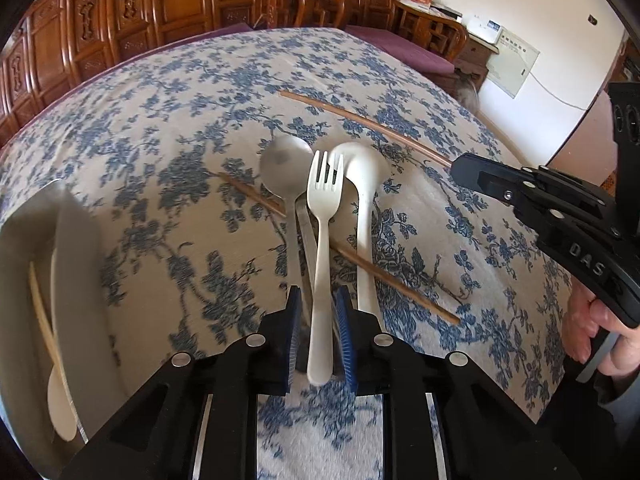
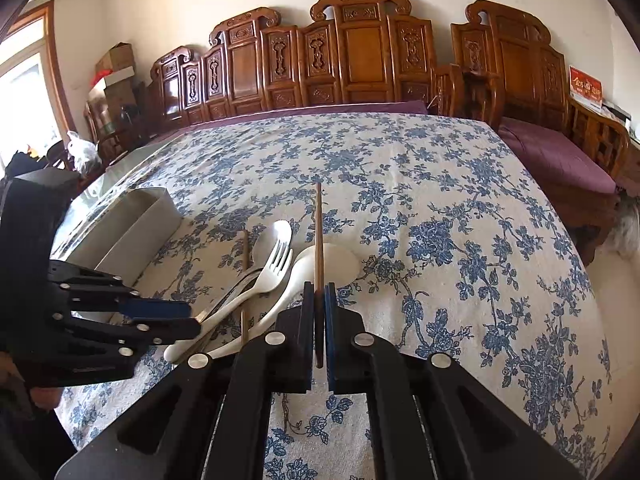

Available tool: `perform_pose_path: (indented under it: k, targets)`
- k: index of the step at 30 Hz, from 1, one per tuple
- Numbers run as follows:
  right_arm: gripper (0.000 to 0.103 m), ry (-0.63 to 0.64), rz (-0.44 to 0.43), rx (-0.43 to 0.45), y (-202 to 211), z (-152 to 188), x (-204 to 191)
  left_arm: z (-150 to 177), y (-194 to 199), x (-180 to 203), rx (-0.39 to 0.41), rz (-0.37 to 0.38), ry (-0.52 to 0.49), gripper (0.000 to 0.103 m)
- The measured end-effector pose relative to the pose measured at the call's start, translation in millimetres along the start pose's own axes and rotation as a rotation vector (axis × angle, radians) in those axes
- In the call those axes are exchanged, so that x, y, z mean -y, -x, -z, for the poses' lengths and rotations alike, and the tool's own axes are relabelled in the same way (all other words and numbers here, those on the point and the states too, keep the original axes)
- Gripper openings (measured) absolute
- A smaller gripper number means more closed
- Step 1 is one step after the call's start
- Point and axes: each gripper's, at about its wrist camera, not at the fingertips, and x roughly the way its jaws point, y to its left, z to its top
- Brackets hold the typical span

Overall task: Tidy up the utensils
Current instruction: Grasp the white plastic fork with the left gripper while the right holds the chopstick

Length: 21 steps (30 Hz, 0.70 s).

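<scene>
We work over a table spread with a blue-flowered cloth. At its left edge stands a white tray with dividers; one slot already holds a pale spoon and a stick. It is well apart from the pile in the middle.

That pile is a metal spoon, a white spoon and a white fork, with one brown chopstick lying crosswise under them.

Our left claw has its blue pads on either side of the fork's handle, pinching it near the end. Our right claw is pressed together on a second chopstick, which juts forward above the white spoon.

To do this step well, we judge the fork should come straight up, so its tines clear the spoons without dragging them. A grip this close to the handle's end may let the fork swing, so we keep the wrist steady on the way to the tray. The right claw should keep its chopstick tip off the pile.
</scene>
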Motion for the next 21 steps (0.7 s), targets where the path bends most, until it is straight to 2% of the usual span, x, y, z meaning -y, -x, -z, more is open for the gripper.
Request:
perform_pose_path:
  k: [6,21]
  targets:
    - [0.006,0.001,0.000,-0.009,-2.3,1.6,-0.6,-7.4,-10.1,5.2,-0.010,-0.041,-0.025,0.017]
    - [0.006,-0.001,0.002,-0.017,-5.2,2.7,0.2,-8.9,-16.7,12.7,-0.038,-0.073,-0.068,0.011]
